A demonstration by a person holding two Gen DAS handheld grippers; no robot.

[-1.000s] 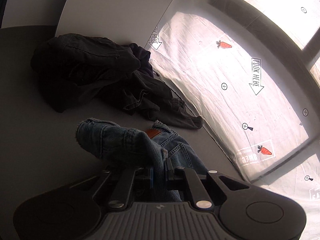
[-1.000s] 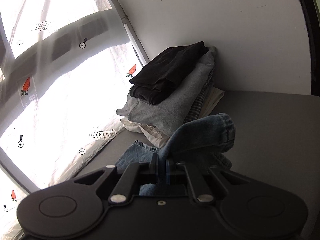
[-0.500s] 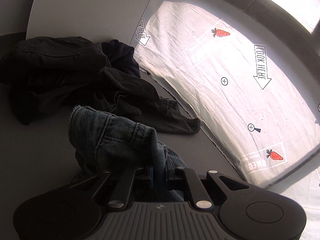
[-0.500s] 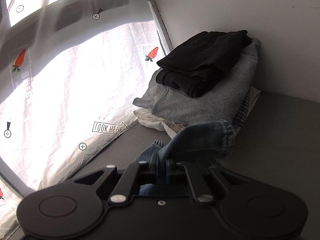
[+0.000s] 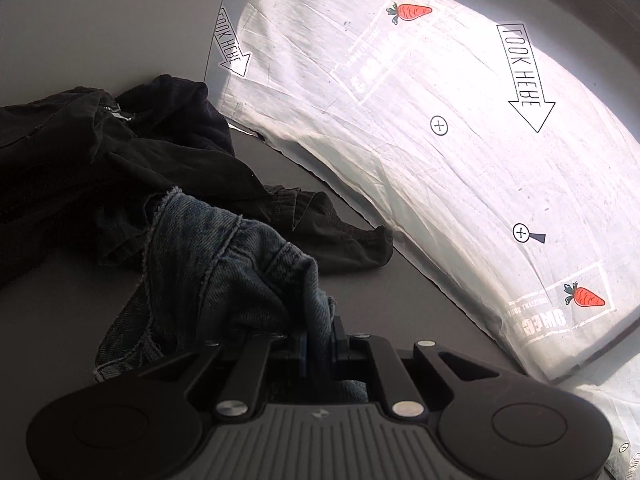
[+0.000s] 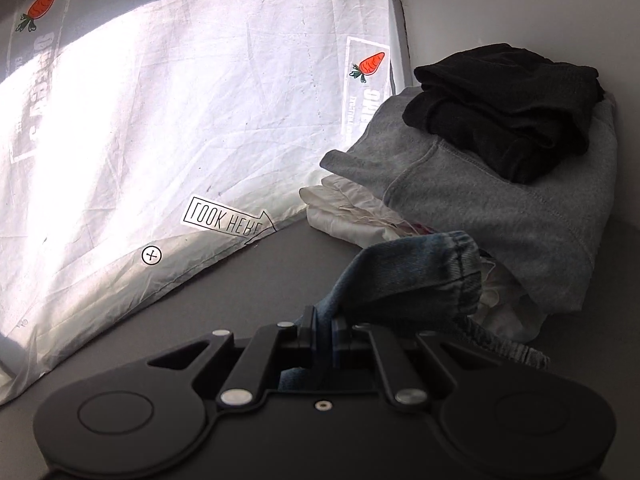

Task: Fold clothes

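Dark clothes pile (image 5: 80, 152) cut off left

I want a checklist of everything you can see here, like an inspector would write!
Surface: dark grey tabletop, matte.
Job's things: blue jeans, bunched and held at two spots; a folded stack with a black garment on top, by the wall.
Clutter: crumpled black clothes, unfolded.
Grippers: left gripper and right gripper, jaws both shut on denim.
Cables: nothing seen.
Surroundings: white printed sheet with carrots and arrows, lit from behind; plain wall.
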